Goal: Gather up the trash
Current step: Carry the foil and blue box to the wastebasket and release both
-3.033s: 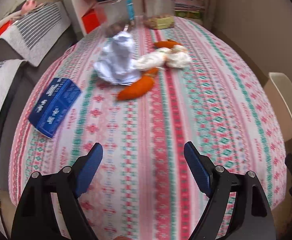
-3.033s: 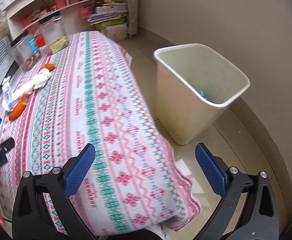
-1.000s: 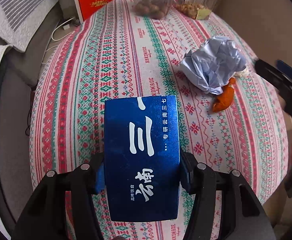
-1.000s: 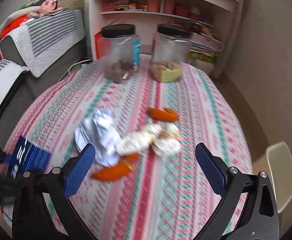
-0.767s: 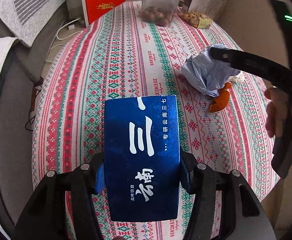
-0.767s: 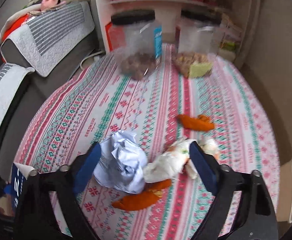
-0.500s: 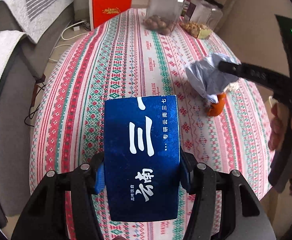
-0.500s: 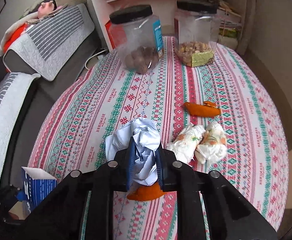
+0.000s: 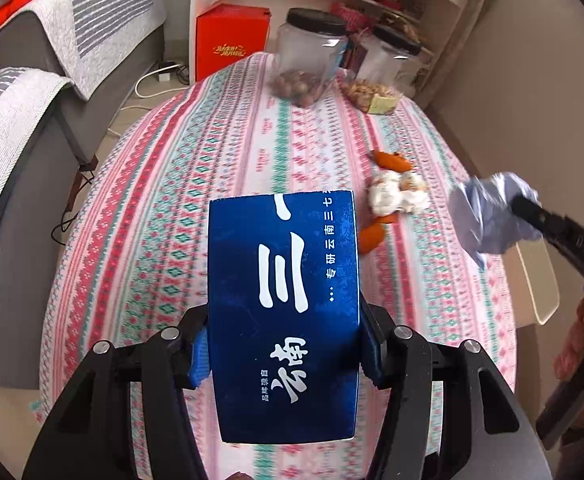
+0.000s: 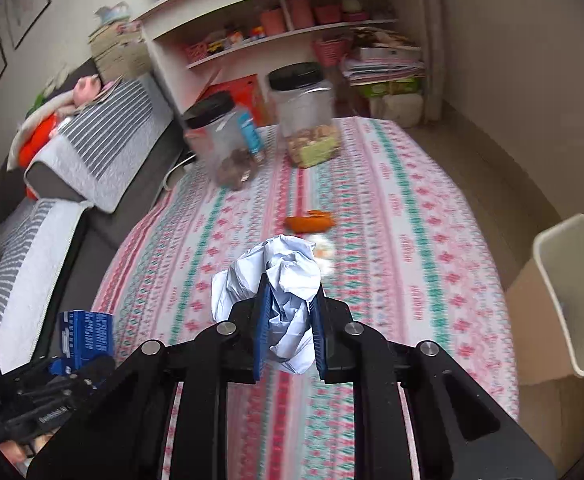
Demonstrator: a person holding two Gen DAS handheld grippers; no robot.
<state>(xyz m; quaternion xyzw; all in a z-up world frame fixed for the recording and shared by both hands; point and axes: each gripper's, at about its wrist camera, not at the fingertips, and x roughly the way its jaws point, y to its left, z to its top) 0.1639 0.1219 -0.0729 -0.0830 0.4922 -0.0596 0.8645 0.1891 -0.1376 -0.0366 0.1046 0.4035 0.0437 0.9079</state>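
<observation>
My left gripper [image 9: 283, 354] clamps the blue box [image 9: 283, 312] above the tabletop [image 9: 163, 200]. My right gripper [image 10: 289, 328] pinches crumpled paper [image 10: 279, 276] over the tabletop's bin-side edge; peels [image 9: 390, 160], probably orange, remain mid-tabletop.

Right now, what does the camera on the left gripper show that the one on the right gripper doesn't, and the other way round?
Only the left wrist view shows the printed face of the blue box clamped in the left gripper, plus a second orange peel beside the box.

Only the right wrist view shows the crumpled paper pinched in the right gripper close up.

Both show the striped tablecloth, two black-lidded jars, tissue wads, an orange peel and the cream bin.
</observation>
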